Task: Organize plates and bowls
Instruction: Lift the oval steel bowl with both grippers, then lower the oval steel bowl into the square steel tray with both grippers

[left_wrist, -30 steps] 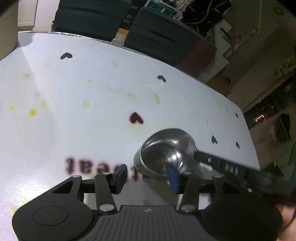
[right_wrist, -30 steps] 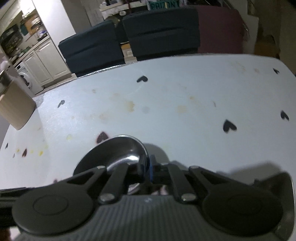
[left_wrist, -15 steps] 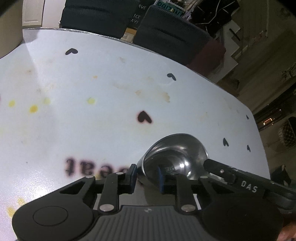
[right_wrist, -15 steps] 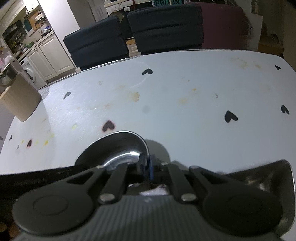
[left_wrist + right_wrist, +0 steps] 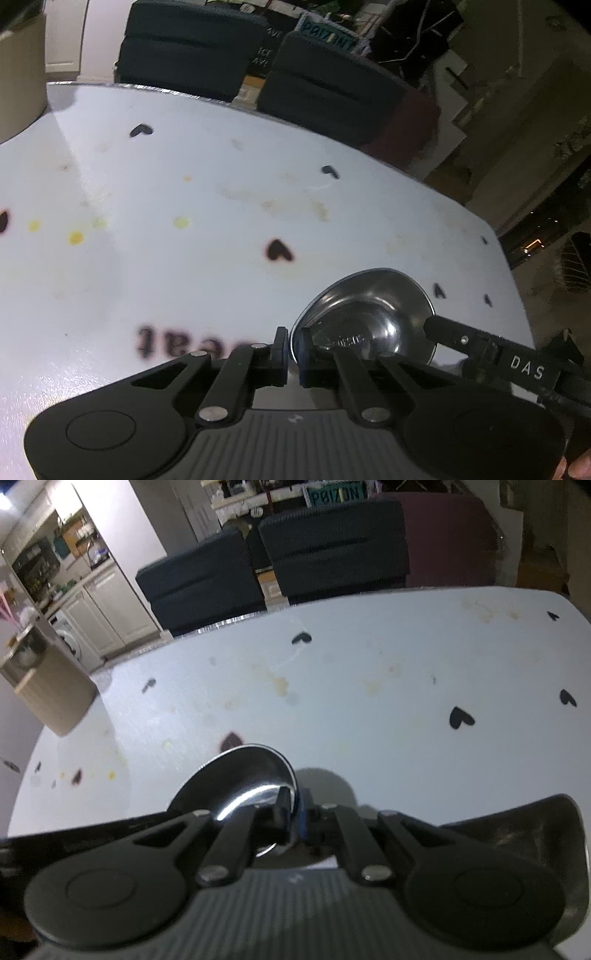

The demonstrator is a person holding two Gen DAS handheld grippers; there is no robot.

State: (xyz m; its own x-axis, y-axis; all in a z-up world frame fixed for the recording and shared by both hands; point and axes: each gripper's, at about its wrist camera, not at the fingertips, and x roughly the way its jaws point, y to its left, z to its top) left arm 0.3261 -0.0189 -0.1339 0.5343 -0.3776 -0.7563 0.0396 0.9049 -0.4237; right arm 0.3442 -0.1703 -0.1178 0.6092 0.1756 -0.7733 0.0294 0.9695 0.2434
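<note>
A small steel bowl (image 5: 369, 314) is held over the white table between both grippers. My left gripper (image 5: 293, 347) is shut on the bowl's near-left rim. In the left wrist view the right gripper's black fingers (image 5: 480, 343) reach in from the right and touch the bowl's right rim. In the right wrist view the same steel bowl (image 5: 240, 775) sits just ahead, and my right gripper (image 5: 291, 812) is shut on its right rim. A second steel dish (image 5: 535, 823) lies at the lower right, partly hidden by the gripper body.
The white table (image 5: 184, 184) has black heart prints, yellow stains and dark lettering. A beige box (image 5: 48, 690) stands at its far left corner. Dark chairs (image 5: 295, 561) stand behind the far edge. The right table edge (image 5: 509, 277) drops off to the floor.
My left gripper has closed from open onto the bowl's rim. The right gripper has stayed shut on the opposite rim, and the bowl has tilted and lifted slightly.
</note>
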